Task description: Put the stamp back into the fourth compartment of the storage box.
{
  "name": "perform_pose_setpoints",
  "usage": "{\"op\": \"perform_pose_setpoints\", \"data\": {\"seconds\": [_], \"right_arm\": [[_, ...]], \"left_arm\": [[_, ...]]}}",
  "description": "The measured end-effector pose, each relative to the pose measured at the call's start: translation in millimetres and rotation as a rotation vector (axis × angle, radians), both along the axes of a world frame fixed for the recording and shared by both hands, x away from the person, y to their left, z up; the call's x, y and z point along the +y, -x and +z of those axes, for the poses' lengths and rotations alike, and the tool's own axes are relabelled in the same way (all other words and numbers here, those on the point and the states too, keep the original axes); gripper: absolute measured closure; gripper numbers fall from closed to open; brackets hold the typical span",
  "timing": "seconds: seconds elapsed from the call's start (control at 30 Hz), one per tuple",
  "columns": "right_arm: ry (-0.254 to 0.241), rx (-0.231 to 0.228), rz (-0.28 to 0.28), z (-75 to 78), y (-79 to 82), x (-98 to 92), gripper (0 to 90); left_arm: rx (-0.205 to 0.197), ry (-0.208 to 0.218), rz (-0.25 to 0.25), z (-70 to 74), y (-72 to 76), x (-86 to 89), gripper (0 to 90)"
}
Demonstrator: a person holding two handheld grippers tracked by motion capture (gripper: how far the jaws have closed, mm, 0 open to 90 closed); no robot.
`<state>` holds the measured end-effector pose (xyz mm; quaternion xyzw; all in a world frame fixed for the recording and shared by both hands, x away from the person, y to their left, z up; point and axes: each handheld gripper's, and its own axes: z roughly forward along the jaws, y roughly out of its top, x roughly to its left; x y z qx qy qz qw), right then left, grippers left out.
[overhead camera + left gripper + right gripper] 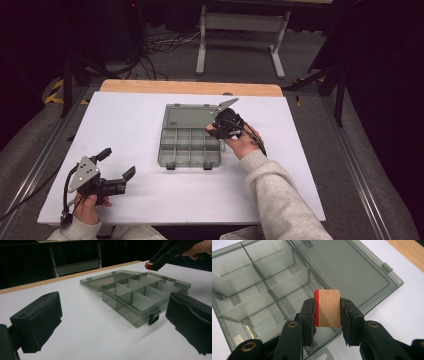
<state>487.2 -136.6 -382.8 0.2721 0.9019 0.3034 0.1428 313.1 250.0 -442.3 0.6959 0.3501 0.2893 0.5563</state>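
Note:
A grey see-through organiser box (172, 150) lies with its lid flat back in the middle of the white table (125, 125); its several compartments (249, 307) look empty. My right gripper (327, 310) hangs over the box's right rear corner, shut on a small wooden block (329, 308) with one red face. In the left gripper view that block (149, 265) shows at the tip of the right gripper (165, 255), above the box (140, 293). My left gripper (120, 167) rests low at the table's front left, open with nothing between its pads (42, 320).
The box's open lid (187, 116) lies flat toward the far side. A wooden strip (190, 87) edges the table's far side, with a white frame (240, 25) and cables on the floor beyond. White tabletop spreads left of the box.

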Motion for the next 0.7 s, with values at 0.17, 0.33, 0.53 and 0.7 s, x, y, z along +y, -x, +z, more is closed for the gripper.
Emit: {"op": "perform_pose_setpoints", "data": {"seconds": [0.17, 0.33, 0.53, 0.7], "right_arm": [[0.016, 0.008, 0.004, -3.0, -1.3, 0.6, 65.9], [0.024, 0.028, 0.009, -6.2, -3.0, 0.4, 65.9], [0.038, 0.044, 0.014, -9.4, -4.1, 1.3, 65.9], [0.045, 0.053, 0.010, -11.0, -4.5, 2.0, 65.9]], "left_arm": [[-0.001, 0.001, -0.002, -0.1, -0.1, -0.1, 1.3], [-0.001, 0.002, 0.000, -0.2, -0.3, 0.0, 1.3], [-0.001, 0.002, 0.000, -0.2, -0.3, 0.0, 1.3], [-0.001, 0.001, -0.001, -0.2, -0.2, 0.0, 1.3]]}}
